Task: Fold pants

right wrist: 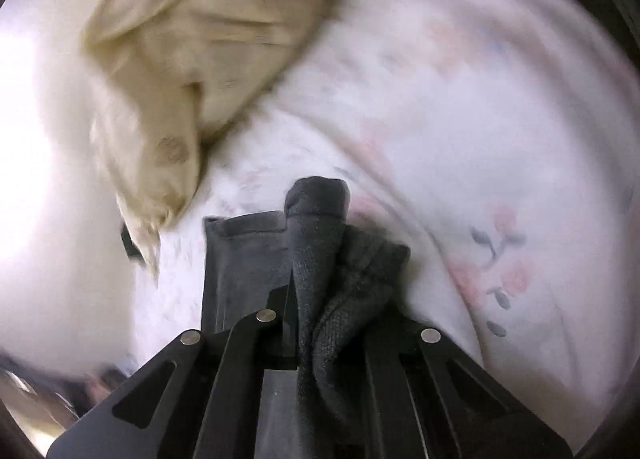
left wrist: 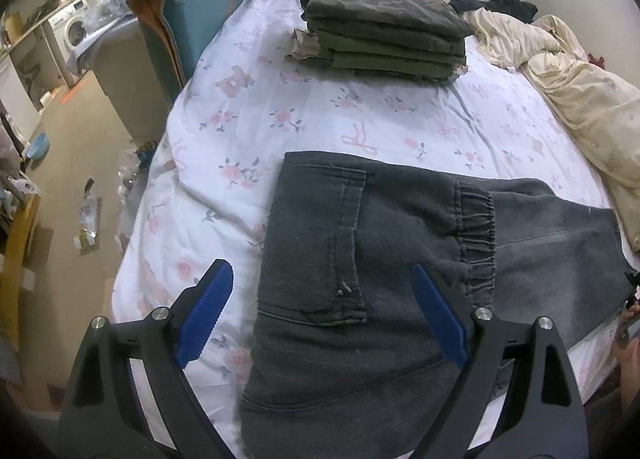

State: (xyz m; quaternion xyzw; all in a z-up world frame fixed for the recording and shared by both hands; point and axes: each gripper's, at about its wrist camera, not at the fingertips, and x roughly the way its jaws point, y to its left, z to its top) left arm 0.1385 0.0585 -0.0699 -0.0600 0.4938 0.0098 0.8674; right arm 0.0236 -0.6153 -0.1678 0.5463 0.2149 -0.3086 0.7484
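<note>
Dark grey pants (left wrist: 360, 259) lie partly folded on the flowered bed sheet (left wrist: 248, 99), with the elastic cuff (left wrist: 476, 239) laid over the seat and back pocket. My left gripper (left wrist: 324, 311) is open and hovers over the pants, its blue pads (left wrist: 204, 315) on either side of the pocket. My right gripper (right wrist: 316, 291) is shut on a bunch of the grey pants fabric (right wrist: 320, 243), just above the sheet (right wrist: 480, 139). The right wrist view is blurred.
A stack of folded olive and grey clothes (left wrist: 384, 35) sits at the far side of the bed. A crumpled cream blanket (left wrist: 560, 75) lies along the right, also in the right wrist view (right wrist: 192, 59). The bed's left edge drops to a cluttered floor (left wrist: 80, 179).
</note>
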